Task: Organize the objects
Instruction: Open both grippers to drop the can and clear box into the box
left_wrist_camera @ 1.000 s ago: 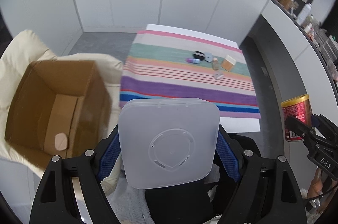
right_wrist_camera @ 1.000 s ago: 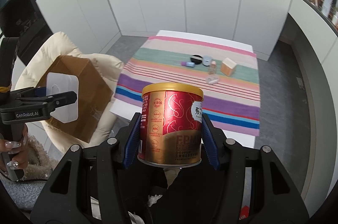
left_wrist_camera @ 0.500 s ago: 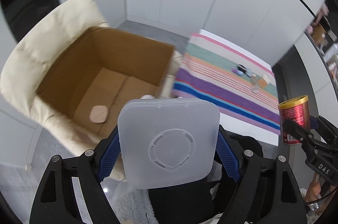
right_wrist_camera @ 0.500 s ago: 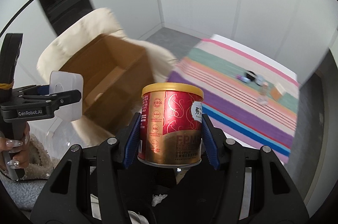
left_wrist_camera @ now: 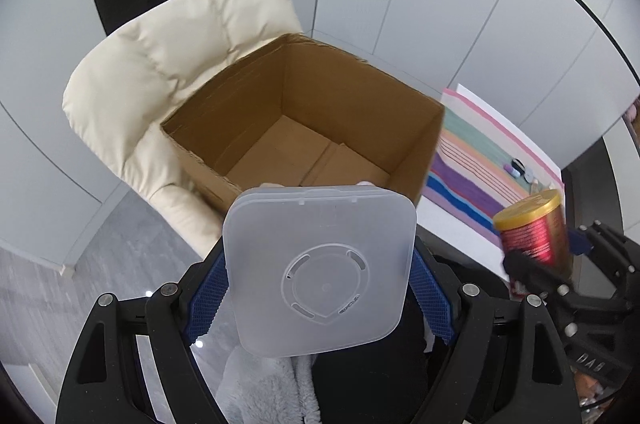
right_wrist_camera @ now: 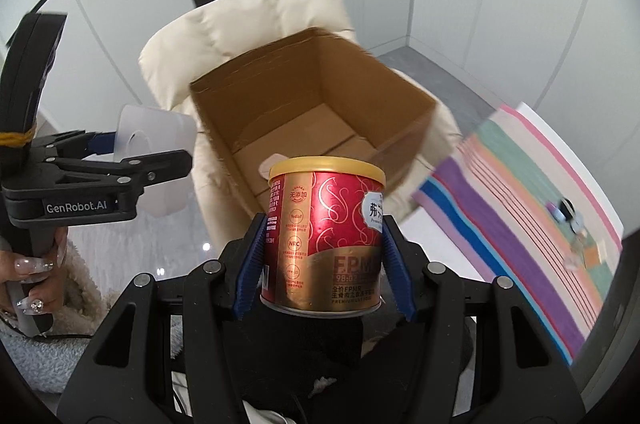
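One cardboard box, open, on a cream padded chair; one small pale disc on its floor. One translucent square container clamped in left gripper jaws, just short of box rim. One red-and-gold can gripped in right gripper jaws, near same box. Striped cloth on white table to right, several small items there, blurred, possibly five. White wall panels, grey floor. Legible: "GenRobot.AI", "FPM", "NRC".

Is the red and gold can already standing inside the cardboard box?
No, the can is held between the right gripper pads, in front of the open cardboard box.
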Motion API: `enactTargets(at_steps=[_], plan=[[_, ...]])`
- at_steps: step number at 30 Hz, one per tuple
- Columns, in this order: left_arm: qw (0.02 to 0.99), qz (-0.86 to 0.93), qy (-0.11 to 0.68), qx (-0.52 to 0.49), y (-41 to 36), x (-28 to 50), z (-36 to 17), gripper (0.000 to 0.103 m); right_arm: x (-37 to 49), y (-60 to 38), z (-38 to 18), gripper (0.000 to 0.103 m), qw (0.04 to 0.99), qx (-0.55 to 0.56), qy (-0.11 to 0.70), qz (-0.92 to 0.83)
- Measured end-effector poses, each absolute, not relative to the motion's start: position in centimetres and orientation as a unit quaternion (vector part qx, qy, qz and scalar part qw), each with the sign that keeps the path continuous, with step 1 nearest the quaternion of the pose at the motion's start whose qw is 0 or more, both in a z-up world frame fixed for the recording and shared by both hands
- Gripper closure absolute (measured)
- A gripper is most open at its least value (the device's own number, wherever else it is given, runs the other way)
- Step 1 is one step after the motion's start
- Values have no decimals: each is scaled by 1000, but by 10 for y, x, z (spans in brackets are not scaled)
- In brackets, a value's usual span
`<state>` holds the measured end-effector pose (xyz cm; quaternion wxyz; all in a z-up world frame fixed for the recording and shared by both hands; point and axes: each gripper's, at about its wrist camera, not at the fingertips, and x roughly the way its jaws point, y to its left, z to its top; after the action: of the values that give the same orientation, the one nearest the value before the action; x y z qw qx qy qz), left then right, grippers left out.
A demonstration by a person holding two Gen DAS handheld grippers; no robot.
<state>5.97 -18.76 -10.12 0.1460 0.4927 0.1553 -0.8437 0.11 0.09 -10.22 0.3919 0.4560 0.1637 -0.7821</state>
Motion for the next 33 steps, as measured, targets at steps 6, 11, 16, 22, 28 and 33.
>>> enactTargets(at_steps=[6, 11, 16, 22, 28, 33], plan=[[148, -849, 178, 474, -209, 45, -108, 19, -9, -33, -121, 46, 404, 465, 185, -765], [162, -855, 168, 463, -225, 19, -117, 19, -29, -56, -136, 46, 406, 470, 195, -759], [156, -853, 162, 472, -237, -11, -134, 19, -56, -77, -155, 46, 405, 480, 194, -753], [152, -844, 160, 488, -254, -48, -156, 18, -87, -102, -178, 46, 404, 490, 195, -748], [146, -835, 151, 509, -261, -55, -169, 13, -100, -121, -184, 0, 407, 453, 208, -765], [147, -834, 167, 505, -272, -51, -168, 11, -107, -126, -188, 0, 413, 459, 196, -762]])
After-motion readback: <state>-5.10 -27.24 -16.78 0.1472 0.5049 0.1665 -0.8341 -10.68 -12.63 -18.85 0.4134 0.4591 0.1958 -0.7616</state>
